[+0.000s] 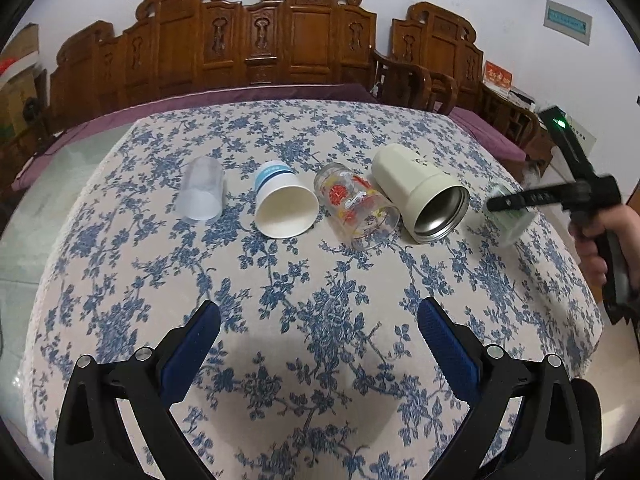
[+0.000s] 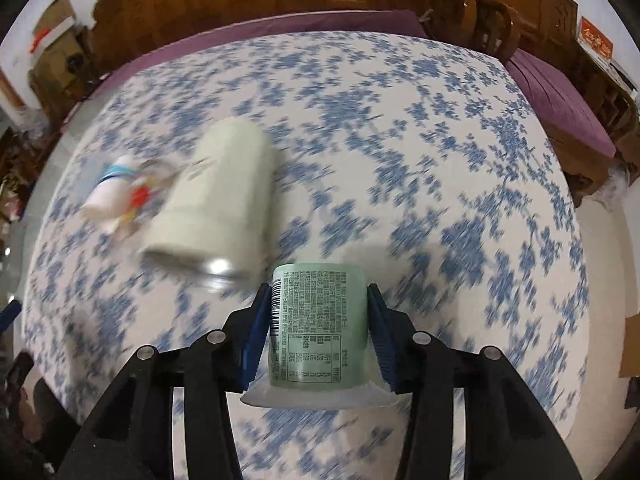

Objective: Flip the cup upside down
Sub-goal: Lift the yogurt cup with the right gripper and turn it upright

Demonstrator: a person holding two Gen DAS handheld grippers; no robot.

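My right gripper [image 2: 318, 320] is shut on a green-labelled plastic cup [image 2: 318, 332], held above the table with its wide rim toward the camera; it shows blurred in the left wrist view [image 1: 510, 212] at the far right. A cream steel-lined mug [image 1: 420, 192] lies on its side, as do a printed glass [image 1: 358, 210], a white paper cup with blue bands [image 1: 284, 204] and a frosted plastic cup [image 1: 202, 192]. My left gripper [image 1: 320, 332] is open and empty, low over the near table, well short of the row.
The table carries a blue floral cloth [image 1: 320, 280]. Carved wooden benches [image 1: 260, 40] with purple cushions stand behind it. A hand [image 1: 596, 240] holds the right gripper's handle at the right edge. The right wrist view is motion-blurred.
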